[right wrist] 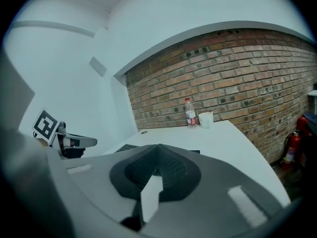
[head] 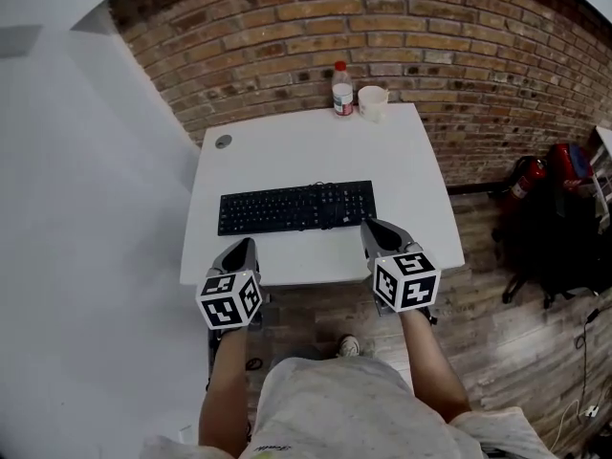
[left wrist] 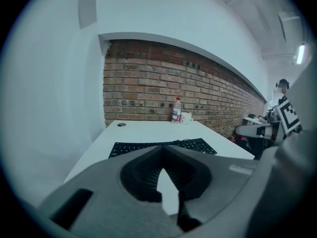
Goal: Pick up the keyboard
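Both grippers (head: 251, 244) (head: 368, 225) closed, empty, forward-pointing.

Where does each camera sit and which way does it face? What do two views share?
Head view: on the head, facing steeply down at the white table and black keyboard; forearms, left gripper and right gripper show.
Left gripper view: on the left gripper, facing the red brick wall along its shut jaws.
Right gripper view: on the right gripper, likewise, shut jaws showing.
Both gripper views share the clear plastic bottle and white cup.
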A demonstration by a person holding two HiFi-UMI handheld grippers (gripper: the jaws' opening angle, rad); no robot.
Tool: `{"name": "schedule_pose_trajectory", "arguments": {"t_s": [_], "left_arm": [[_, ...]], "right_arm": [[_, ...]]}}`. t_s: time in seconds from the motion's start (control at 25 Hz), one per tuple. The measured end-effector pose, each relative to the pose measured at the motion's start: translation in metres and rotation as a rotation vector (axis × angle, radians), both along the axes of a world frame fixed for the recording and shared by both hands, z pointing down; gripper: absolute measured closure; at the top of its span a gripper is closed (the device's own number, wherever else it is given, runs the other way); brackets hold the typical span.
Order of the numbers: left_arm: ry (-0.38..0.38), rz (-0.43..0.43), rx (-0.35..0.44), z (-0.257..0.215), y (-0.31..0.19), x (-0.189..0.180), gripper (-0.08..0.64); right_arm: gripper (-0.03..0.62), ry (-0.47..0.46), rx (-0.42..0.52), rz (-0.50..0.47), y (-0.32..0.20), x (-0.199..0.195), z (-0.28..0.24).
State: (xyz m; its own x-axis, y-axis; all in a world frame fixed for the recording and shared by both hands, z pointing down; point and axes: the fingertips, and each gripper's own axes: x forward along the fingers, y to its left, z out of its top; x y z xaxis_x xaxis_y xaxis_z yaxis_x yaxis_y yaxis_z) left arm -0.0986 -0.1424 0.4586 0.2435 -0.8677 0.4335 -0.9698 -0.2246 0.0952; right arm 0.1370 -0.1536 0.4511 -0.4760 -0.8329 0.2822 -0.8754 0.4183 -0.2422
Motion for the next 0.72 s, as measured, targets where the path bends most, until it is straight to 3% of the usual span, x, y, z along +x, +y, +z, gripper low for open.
{"name": "schedule_pose_trajectory", "arguments": {"t_s": [0.4, 0.72], "left_arm": [[0.025, -0.060, -0.006, 0.029, -0.034, -0.032, 0.564], [0.009, -0.053, -0.064, 0.061, -0.080, -0.054, 0.466]], "right_arm": [[0.583, 0.042, -0.039, 0.011, -0.040, 0.006, 0.029], [0.540, 0.093, -0.118, 0.019, -0.080, 0.008, 0.060]]}}
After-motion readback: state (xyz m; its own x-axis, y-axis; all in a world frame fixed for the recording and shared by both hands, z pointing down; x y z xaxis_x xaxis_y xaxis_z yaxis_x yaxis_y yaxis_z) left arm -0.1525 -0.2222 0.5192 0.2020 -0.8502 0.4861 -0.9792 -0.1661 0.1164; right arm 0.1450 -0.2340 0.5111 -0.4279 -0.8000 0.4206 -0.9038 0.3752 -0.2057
